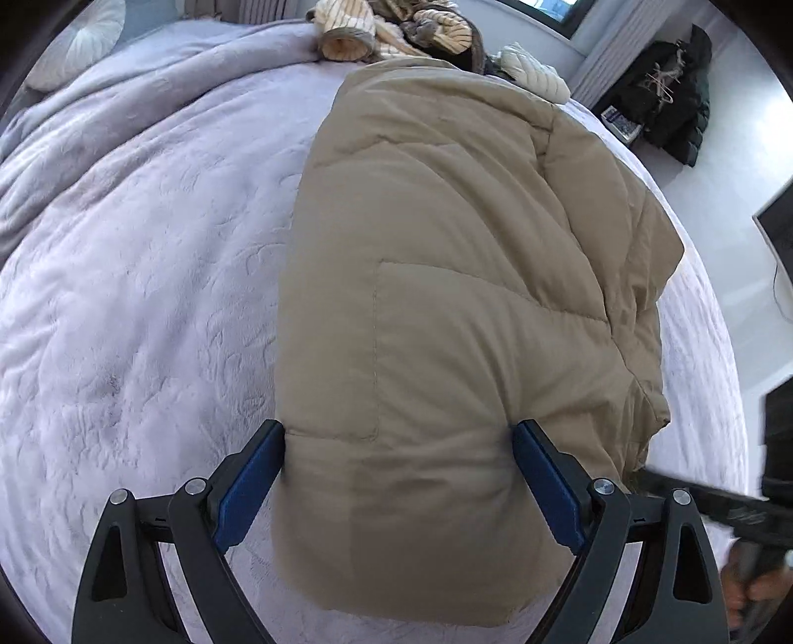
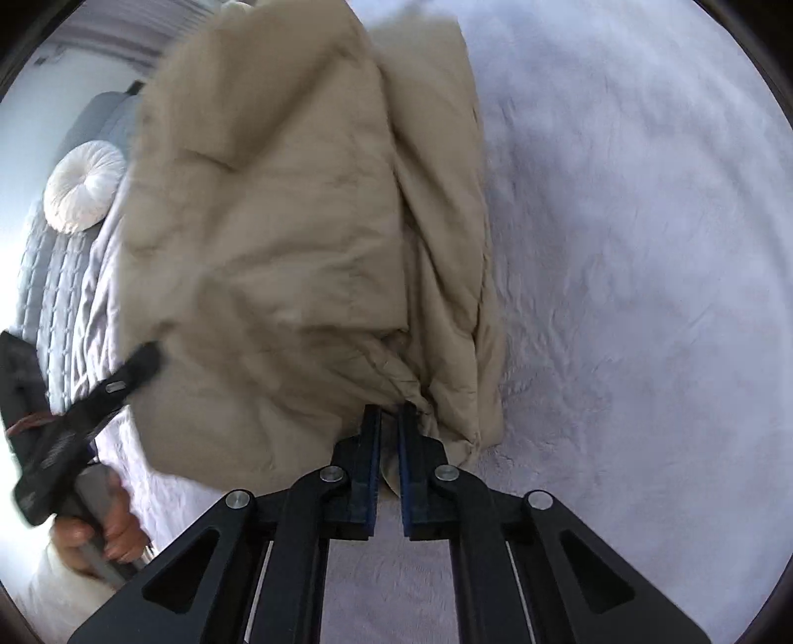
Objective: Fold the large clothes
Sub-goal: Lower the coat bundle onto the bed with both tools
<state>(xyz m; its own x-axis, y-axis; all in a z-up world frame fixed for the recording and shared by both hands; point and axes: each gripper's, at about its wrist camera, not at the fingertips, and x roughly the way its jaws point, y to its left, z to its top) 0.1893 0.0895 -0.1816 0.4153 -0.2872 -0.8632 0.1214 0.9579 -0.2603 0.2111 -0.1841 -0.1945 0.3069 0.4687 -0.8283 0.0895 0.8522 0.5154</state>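
- tan puffer jacket (image 1: 446, 297) lies folded on the lavender bedspread (image 1: 139, 297).
- left gripper (image 1: 399, 475) straddles its near end, jaws spread wide, blue pads pressing both sides.
- right gripper (image 2: 390, 421) is clamped tight, pinching a bunched jacket edge.

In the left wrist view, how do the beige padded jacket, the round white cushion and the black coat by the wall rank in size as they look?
1. Beige padded jacket, much the largest, though nearest the camera.
2. Black coat.
3. Round white cushion, cut by the picture edge; both are far, so their order is unsure.
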